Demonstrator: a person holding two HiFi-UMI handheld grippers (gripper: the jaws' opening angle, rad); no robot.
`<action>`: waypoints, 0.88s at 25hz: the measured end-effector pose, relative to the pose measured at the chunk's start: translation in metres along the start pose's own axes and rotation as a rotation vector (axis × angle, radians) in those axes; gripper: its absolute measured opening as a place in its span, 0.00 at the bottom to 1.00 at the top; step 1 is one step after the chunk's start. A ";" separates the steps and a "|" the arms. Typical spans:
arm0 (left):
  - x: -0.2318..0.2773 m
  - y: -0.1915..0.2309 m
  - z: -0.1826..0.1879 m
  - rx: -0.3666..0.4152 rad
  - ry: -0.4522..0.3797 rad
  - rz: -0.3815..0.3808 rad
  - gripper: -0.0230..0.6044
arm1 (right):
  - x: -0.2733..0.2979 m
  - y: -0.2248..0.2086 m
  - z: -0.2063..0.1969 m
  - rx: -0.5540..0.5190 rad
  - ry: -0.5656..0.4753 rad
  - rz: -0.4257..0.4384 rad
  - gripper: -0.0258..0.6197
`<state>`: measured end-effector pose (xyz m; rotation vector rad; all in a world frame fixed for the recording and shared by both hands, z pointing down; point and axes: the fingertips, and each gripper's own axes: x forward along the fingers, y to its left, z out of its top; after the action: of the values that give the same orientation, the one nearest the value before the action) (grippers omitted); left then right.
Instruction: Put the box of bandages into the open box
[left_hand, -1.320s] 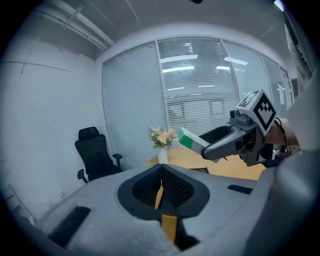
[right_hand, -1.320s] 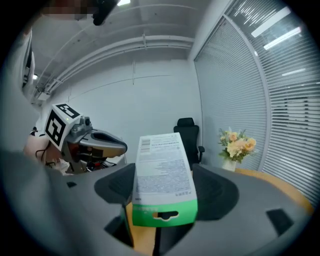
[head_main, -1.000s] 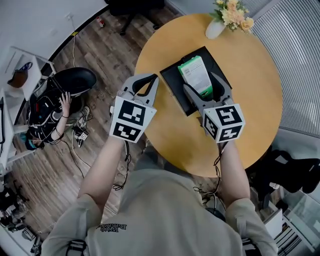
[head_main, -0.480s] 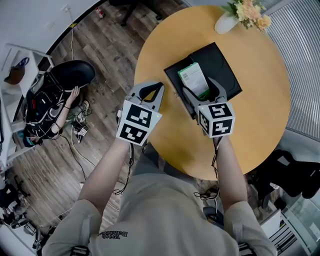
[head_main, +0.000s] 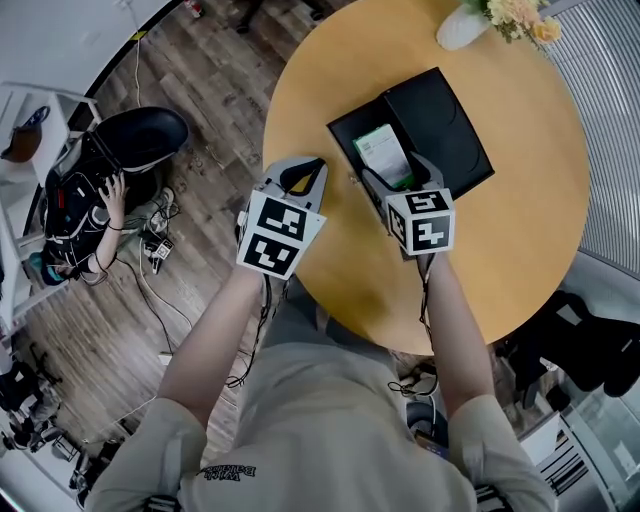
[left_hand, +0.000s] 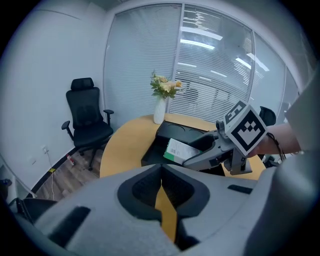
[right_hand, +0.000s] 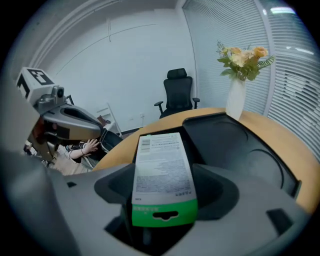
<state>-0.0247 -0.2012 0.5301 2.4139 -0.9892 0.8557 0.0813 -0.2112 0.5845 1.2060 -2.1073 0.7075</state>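
My left tool (head_main: 310, 168) is closed on nothing, over the edge of the round yellow wooden surface (head_main: 520, 230). My right tool (head_main: 393, 172) clamps the white-and-green cardboard bandage box (head_main: 382, 150) over the left half of the black open box (head_main: 455, 115).

My right tongs (head_main: 392, 168) held the white, green-ended box of bandages (head_main: 383, 153) level over the black open box (head_main: 452, 118) on the counter (head_main: 500, 235).
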 end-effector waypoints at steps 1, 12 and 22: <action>0.001 0.000 -0.001 -0.002 0.003 0.000 0.07 | 0.003 -0.002 -0.003 0.000 0.010 -0.007 0.57; 0.009 -0.007 -0.015 -0.022 0.021 -0.013 0.07 | 0.027 -0.007 -0.018 -0.036 0.112 -0.075 0.57; 0.001 -0.009 -0.024 -0.025 0.030 -0.016 0.07 | 0.024 -0.003 -0.015 -0.039 0.092 -0.097 0.57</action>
<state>-0.0275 -0.1824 0.5474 2.3784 -0.9628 0.8667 0.0776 -0.2152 0.6125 1.2221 -1.9648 0.6621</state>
